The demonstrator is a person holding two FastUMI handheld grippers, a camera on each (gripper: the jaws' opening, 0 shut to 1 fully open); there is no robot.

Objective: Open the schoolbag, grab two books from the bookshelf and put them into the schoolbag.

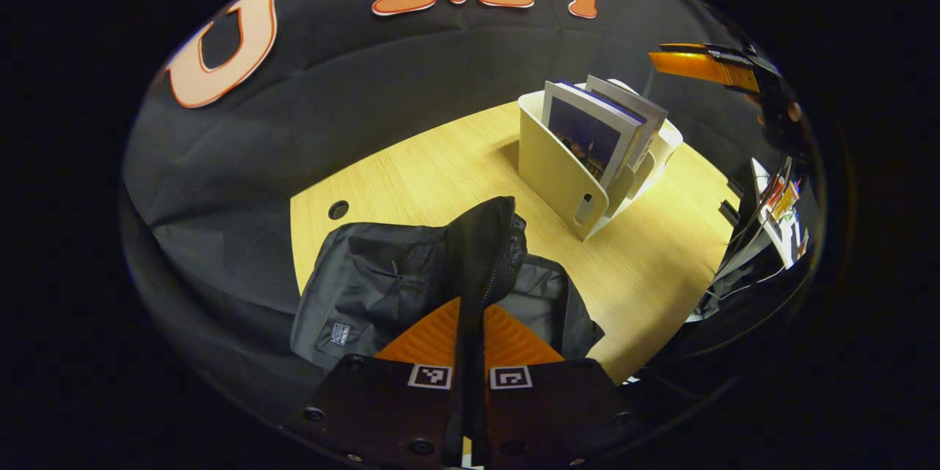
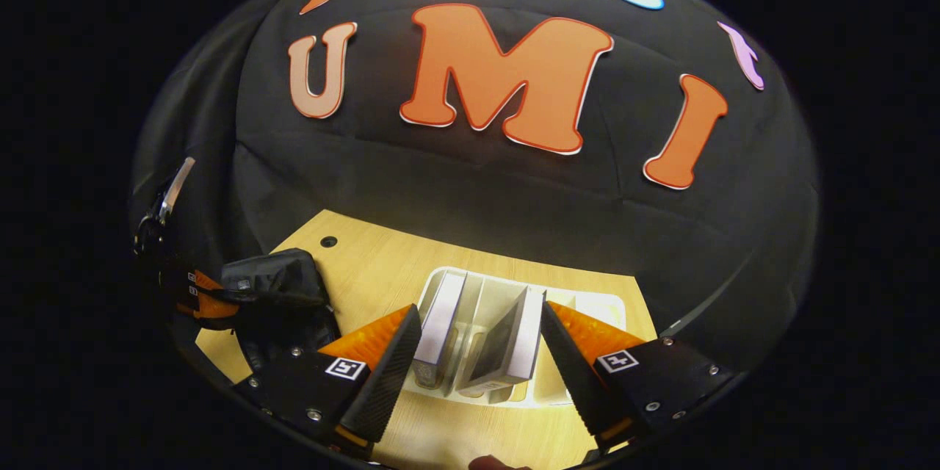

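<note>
Black cloth walls close off the booth behind a pale wooden table that runs across the middle of both views. In the left gripper view we see the black schoolbag lying low and centre on the table, with a fold of its zippered edge pinched upright between the two fingers of the left gripper. Up and to the right of it stands the cream bookshelf holding two books. In the right gripper view we look down on the shelf at lower centre: the right gripper hangs just above it with its fingers spread wide, one on each outer side of the pair of books.
</note>
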